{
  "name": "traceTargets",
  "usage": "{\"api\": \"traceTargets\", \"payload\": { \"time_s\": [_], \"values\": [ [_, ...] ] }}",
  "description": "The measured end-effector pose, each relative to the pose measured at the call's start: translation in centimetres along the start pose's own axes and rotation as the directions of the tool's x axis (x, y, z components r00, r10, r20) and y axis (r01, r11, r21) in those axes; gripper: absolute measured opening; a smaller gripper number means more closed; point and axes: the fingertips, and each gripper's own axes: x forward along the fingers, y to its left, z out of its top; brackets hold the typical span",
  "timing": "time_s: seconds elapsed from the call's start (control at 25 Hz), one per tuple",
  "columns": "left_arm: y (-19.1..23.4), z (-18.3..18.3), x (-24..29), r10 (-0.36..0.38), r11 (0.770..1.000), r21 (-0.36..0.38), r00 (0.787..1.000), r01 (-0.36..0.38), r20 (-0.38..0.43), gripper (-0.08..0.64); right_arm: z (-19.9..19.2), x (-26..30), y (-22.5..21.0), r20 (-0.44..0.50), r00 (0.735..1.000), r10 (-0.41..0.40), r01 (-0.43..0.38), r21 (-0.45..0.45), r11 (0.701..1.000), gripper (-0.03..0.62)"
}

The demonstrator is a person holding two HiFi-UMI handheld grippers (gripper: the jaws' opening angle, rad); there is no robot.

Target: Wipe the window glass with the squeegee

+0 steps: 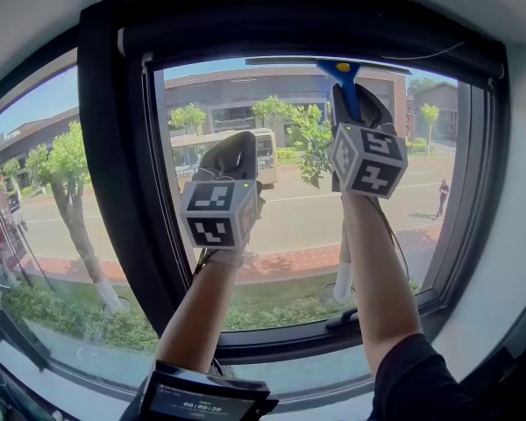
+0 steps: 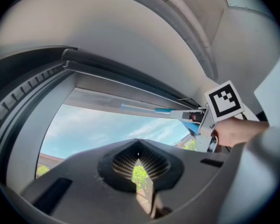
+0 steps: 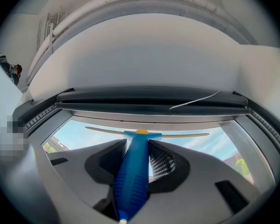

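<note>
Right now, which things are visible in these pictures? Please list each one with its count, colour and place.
squeegee: one, blue handle with a yellow spot, blade level near the top edge of the glass
window glass: one pane, clear, straight ahead
window frame: one, black, around the glass
wall: white, around the frame
thin cord: one, white, along the top frame
trees: several, green, outside by the road
screen device: one, dark, bottom edge of the head view
left tongs: one, grey, shut and empty, lower left of the squeegee
right tongs: one, grey, shut on the squeegee handle
forearms: two, raised towards the glass
</note>
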Motion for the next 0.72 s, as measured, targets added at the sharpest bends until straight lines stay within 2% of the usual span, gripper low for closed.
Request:
{"api": "traceTargets", "payload": {
  "time_s": [0.72],
  "values": [
    [-0.6,-1.6,-1.0,0.011,1.000,-0.024,0.999,-0.012,-0.035,-0.005,-1.5,-1.8,0.4,-0.035,0.999,0.037,-0.038,-0.013,0.999,0.141]
  ]
}}
